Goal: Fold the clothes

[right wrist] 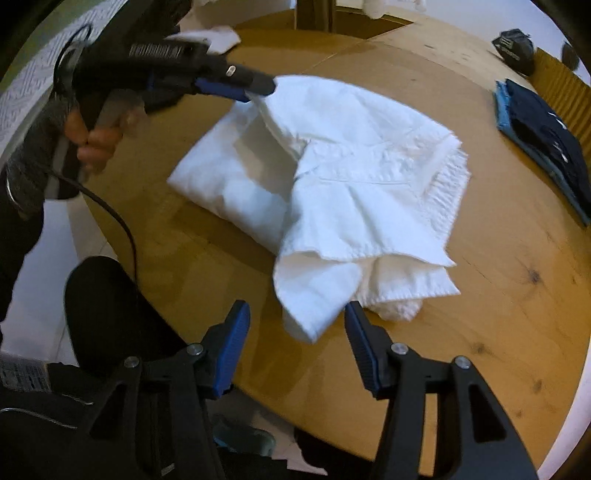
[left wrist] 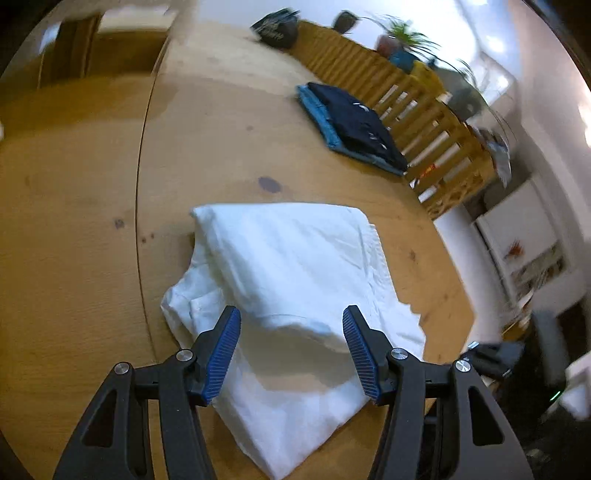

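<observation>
While the left gripper (left wrist: pixel 291 325) hangs low over the white garment (left wrist: pixel 295 280), its two blue pads (left wrist: pixel 221 362) are spread wide apart and nothing is squeezed between them. A puffy fold of the white cloth sits right in the gap between the jaws, and more of the cloth runs on past the tips. Beyond that lies bare wood of the round wooden table (left wrist: pixel 92 229). Much farther ahead and to the right of the jaws, a folded stack of dark and blue clothes (left wrist: pixel 354 122) rests on the table, just beside a wooden slatted fence (left wrist: pixel 417 110). A green plant (left wrist: pixel 402 33) stands behind the fence. On the other side, the right gripper (right wrist: pixel 295 321) also has its jaws spread wide and holds nothing. A loose corner of the white garment (right wrist: pixel 332 184) dips down between its tips, close to the right-hand pad. The cloth is bunched in a soft, half-folded pile on the table just ahead of these jaws. Farther ahead and to the left, the left gripper (right wrist: pixel 258 92) pokes at the far edge of the cloth, held by a hand (right wrist: pixel 96 136). Far off to the right lies the stack of dark clothes (right wrist: pixel 543 136).
</observation>
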A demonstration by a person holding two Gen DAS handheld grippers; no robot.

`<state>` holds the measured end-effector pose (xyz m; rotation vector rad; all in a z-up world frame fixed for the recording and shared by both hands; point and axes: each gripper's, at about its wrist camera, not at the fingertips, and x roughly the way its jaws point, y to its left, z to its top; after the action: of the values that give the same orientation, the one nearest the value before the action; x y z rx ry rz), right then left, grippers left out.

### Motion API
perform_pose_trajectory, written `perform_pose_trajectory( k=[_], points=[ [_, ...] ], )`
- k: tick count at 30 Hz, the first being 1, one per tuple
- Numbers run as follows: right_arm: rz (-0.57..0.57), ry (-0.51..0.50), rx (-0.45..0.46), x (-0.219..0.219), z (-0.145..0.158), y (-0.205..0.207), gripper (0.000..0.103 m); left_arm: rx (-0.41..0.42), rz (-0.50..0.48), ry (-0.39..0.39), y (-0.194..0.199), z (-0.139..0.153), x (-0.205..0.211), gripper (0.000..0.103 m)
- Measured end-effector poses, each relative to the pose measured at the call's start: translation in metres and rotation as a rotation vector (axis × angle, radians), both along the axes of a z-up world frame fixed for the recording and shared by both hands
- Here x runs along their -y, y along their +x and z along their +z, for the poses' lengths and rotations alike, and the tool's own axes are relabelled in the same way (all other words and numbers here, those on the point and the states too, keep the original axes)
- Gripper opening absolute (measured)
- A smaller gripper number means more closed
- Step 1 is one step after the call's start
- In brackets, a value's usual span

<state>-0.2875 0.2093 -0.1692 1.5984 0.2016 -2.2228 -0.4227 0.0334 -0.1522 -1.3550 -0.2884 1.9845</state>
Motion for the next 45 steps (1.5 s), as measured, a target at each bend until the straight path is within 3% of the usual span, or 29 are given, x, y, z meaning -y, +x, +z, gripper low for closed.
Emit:
perform_pose_trajectory(
  k=[1,3,4,5,6,9,16,21,23,29,35,38,43,45],
  points=[
    [-0.008,-0.018,0.020,-0.003,-0.004,-0.004,0.045,0.017,0.018,0.009,-0.003,-0.004,0.002,0.055],
    [-0.023,-0.021,0.041,-0.009,-0.006,-0.011,0.016,0.007,0.012,-0.006,-0.004,-0.006,0.000,0.049],
    [-0.029,-0.010,0.037,-0.012,-0.004,-0.013,0.013,-0.004,0.003,-0.016,-0.004,-0.006,-0.002,0.044],
    [-0.034,0.002,0.033,-0.015,-0.003,-0.015,0.008,-0.015,-0.007,-0.026,-0.004,-0.006,-0.004,0.029],
    [-0.033,0.010,0.023,-0.017,0.002,-0.016,0.007,-0.031,-0.018,-0.039,-0.002,-0.005,-0.006,0.022],
    [-0.020,0.040,-0.026,-0.021,0.025,-0.016,0.006,-0.105,-0.068,-0.085,0.005,0.007,-0.019,0.015],
    [0.035,0.217,-0.166,-0.029,0.091,-0.013,0.006,-0.182,-0.133,-0.122,0.027,0.043,-0.033,0.015],
    [0.044,0.307,-0.234,-0.047,0.123,-0.007,0.006,-0.188,-0.186,-0.124,0.060,0.038,-0.045,0.015],
    [0.052,0.312,-0.199,-0.054,0.110,-0.005,0.006,-0.183,-0.207,-0.125,0.072,0.034,-0.050,0.015],
    [0.094,0.362,-0.050,-0.058,0.041,0.000,0.005,-0.027,-0.229,-0.144,0.085,-0.022,-0.042,0.018],
    [0.117,0.404,0.046,-0.063,0.011,0.005,0.006,-0.098,-0.197,-0.179,0.082,-0.003,-0.017,0.025],
    [0.114,0.424,0.028,-0.061,0.014,0.008,0.006,-0.120,-0.210,-0.273,0.070,-0.015,-0.018,0.025],
    [0.101,0.445,0.002,-0.062,0.014,0.008,0.004,-0.125,-0.196,-0.300,0.045,-0.031,-0.010,0.007],
    [0.121,0.432,0.029,-0.058,0.008,0.011,0.004,-0.092,-0.186,-0.259,0.033,-0.035,-0.002,0.003]
  ],
)
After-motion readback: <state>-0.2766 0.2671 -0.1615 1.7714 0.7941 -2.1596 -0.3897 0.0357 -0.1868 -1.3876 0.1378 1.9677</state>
